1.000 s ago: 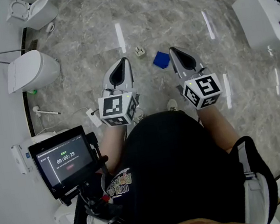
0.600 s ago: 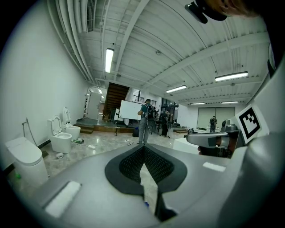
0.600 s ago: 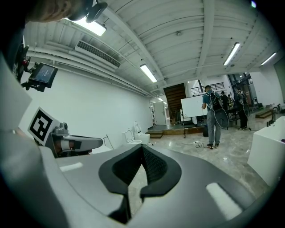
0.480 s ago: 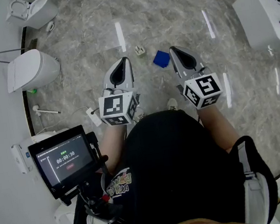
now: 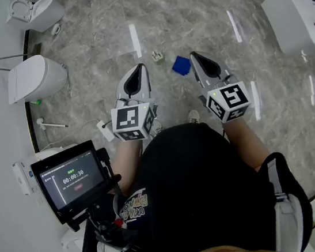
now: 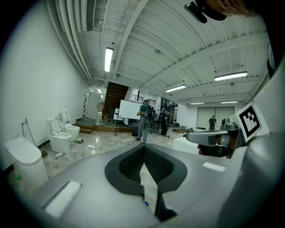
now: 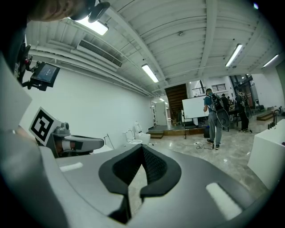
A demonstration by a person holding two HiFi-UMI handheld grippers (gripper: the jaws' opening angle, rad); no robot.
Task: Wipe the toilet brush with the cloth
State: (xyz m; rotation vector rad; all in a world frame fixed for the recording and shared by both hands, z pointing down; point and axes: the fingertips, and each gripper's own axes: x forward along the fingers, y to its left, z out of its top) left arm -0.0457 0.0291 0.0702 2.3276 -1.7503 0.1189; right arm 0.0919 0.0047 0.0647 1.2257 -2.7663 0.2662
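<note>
A blue cloth [image 5: 181,65] lies on the marble floor, just beyond and between the two gripper tips. A white long-handled thing that looks like the toilet brush [image 5: 51,126] lies on the floor by the left wall. My left gripper [image 5: 139,67] is held level over the floor, shut and empty; in its own view the jaws [image 6: 143,147] meet at the tip. My right gripper [image 5: 194,55] hangs beside it, also shut with nothing in it [image 7: 142,147]. Each gripper shows at the edge of the other's view.
Two white toilets [image 5: 34,78] [image 5: 42,10] stand along the left wall. A white box-like unit [image 5: 299,18] is at the right. A small pale object [image 5: 157,56] lies near the cloth. A person [image 6: 143,120] stands far off by a whiteboard.
</note>
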